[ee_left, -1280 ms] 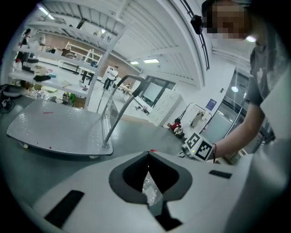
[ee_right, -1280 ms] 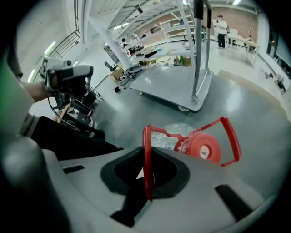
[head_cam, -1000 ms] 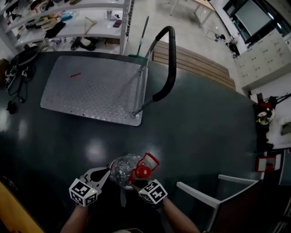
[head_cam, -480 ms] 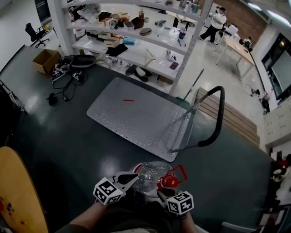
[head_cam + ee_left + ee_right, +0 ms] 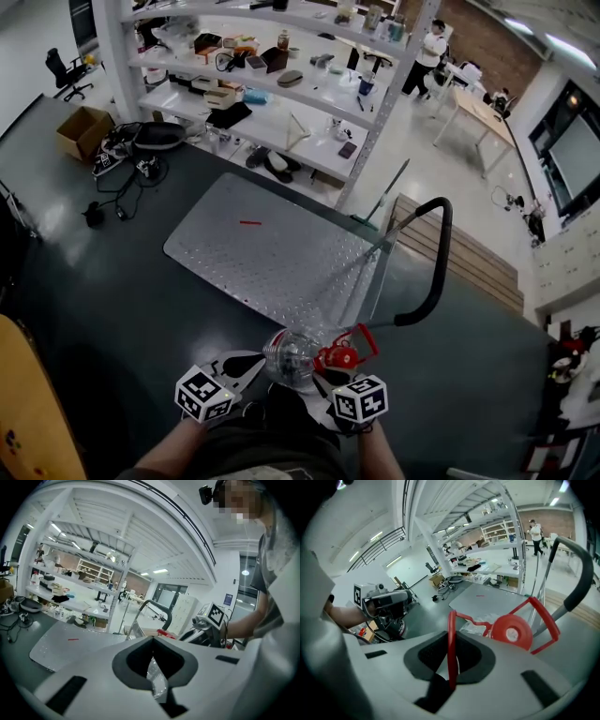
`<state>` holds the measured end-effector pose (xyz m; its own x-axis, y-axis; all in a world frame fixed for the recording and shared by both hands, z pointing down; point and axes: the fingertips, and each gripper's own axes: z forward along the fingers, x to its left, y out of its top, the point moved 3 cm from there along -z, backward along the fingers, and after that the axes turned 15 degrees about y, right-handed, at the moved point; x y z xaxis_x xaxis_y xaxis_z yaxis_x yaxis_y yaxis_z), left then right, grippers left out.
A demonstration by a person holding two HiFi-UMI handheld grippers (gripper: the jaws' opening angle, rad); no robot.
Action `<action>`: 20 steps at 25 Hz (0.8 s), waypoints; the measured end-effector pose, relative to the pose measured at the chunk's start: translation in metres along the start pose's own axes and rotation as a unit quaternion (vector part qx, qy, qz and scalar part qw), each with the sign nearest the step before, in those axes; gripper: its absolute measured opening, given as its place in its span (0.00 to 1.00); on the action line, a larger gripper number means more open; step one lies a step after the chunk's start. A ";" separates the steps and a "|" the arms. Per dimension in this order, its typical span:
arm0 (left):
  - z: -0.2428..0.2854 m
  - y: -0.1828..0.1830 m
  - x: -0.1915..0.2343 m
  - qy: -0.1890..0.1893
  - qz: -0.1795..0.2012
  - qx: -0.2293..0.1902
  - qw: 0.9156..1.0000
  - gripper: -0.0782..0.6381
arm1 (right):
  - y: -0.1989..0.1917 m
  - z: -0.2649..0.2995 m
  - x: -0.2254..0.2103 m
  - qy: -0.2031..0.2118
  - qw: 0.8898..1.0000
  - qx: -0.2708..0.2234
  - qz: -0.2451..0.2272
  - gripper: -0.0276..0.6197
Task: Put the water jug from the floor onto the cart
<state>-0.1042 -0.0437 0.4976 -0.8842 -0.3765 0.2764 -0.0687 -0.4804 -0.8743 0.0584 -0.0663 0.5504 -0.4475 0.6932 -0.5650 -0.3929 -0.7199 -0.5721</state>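
Right fingers: the fingers point(image 5: 501, 667) of the right gripper point(image 5: 451, 660) are closed to a narrow slot. They pinch the thin red carrying handle point(image 5: 451, 639) of the water jug point(image 5: 291, 354).

Left fingers: the fingers point(image 5: 103, 677) of the left gripper point(image 5: 153, 679) are drawn almost together on the jug's side. A crinkled sliver of clear plastic fills the slit between them.

Hidden at the grips: in the head view the marker cubes and gripper bodies cover both holds. Which part of the jug's wall the left fingers have cannot be made out.

Hidden below: the jug's underside is out of sight. From above it cannot be told how high the jug is over the floor point(image 5: 103, 281).

Cut off: the person's forearms point(image 5: 173, 457) run out of the head view's lower edge.

Water jug, place: it is held between the two grippers. In the head view it lies over the near corner of the cart point(image 5: 272, 258), at the foot of the uprights of the cart's push bar.

Water jug, look: the body is clear with a crumpled, glinting wall. The red cap point(image 5: 339, 357) shows at the body's right side, and the red handle loop juts out past it.

Cart: a grey diamond-plate deck stands on the dark floor, with a black-gripped push bar point(image 5: 433, 262) at its right end.

Hard to make out: a small red mark point(image 5: 249, 222) on the deck is too small to identify.

Beyond: white shelving point(image 5: 281, 89) holds many small items that cannot be told apart.
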 end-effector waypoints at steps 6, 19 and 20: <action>0.060 0.032 0.022 0.011 -0.002 0.013 1.000 0.12 | 0.040 0.010 -0.061 0.018 1.000 0.017 0.011 0.09; 0.174 0.117 0.070 0.024 0.007 0.007 1.000 0.12 | 0.135 0.022 -0.160 0.031 0.999 0.017 0.018 0.09; 0.179 0.119 0.076 0.025 0.008 0.008 1.000 0.12 | 0.142 0.022 -0.168 0.024 0.999 0.014 0.020 0.09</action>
<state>-0.0970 -0.2710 0.4854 -0.9075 -0.3440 0.2410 -0.0468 -0.4874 -0.8719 0.0600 -0.2860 0.5772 -0.4242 0.6647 -0.6150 -0.3985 -0.7468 -0.5324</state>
